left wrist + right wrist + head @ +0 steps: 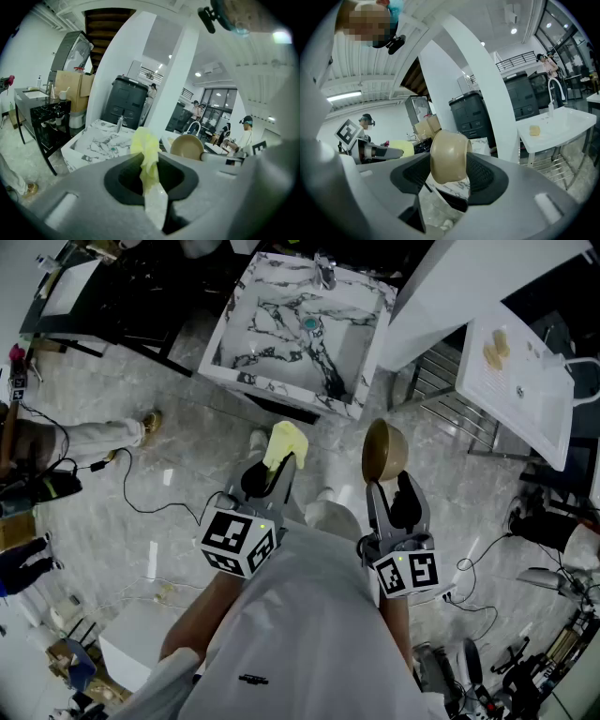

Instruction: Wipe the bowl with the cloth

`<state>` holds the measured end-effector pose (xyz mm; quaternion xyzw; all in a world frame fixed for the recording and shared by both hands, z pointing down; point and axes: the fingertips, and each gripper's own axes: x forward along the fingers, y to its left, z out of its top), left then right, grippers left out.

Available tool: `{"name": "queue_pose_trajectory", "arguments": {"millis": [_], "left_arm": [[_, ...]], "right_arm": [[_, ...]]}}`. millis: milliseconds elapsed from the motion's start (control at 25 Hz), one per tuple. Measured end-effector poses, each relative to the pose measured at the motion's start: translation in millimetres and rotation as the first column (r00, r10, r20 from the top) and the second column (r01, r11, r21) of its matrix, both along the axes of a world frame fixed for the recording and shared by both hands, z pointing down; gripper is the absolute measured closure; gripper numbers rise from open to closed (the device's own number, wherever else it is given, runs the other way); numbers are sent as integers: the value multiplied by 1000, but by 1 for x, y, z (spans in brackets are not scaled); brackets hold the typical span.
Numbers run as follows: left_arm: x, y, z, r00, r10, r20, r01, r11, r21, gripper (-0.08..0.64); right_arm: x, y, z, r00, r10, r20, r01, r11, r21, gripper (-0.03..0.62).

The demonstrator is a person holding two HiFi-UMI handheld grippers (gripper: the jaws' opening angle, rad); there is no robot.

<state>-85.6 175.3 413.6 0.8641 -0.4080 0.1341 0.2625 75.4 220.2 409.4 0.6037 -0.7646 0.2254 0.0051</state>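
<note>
Just short of the marble sink [246,381], on the person's side of its front wall, both grippers hung above the pale floor. The left gripper [277,467] had its jaws clenched on a yellow cloth [287,441], whose bunched end stuck out past the tips toward the sink; its own view showed the cloth [146,150] pinched in the slot between the jaws, with the sink [93,140] beyond. The right gripper [386,486] was clamped on the wall of a tan bowl [384,450], which stood on edge above the jaws; its own view showed the bowl [449,157] squeezed between both pads. Cloth and bowl sat side by side and apart, facing the sink's near right corner. A faucet [325,273] stood at the sink's far rim.
</note>
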Motion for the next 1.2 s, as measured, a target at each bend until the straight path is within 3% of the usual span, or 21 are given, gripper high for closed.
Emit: {"name": "queue_pose_trajectory", "arguments": {"millis": [280,880,1200], "left_arm": [[28,89,-15,999,-4,-36,4,1000,-4,499],[-10,167,-25,997,-20,-70,22,999,29,499],[-52,185,-25,993,-66,-102,70,997,38,499]], "right_arm": [[19,75,1,999,-18,47,18,1000,-17,344],[-45,155,-16,992,-108,60,106,994,32,344],[-60,154,-16,995,-92,50,90,995,37,344]]}}
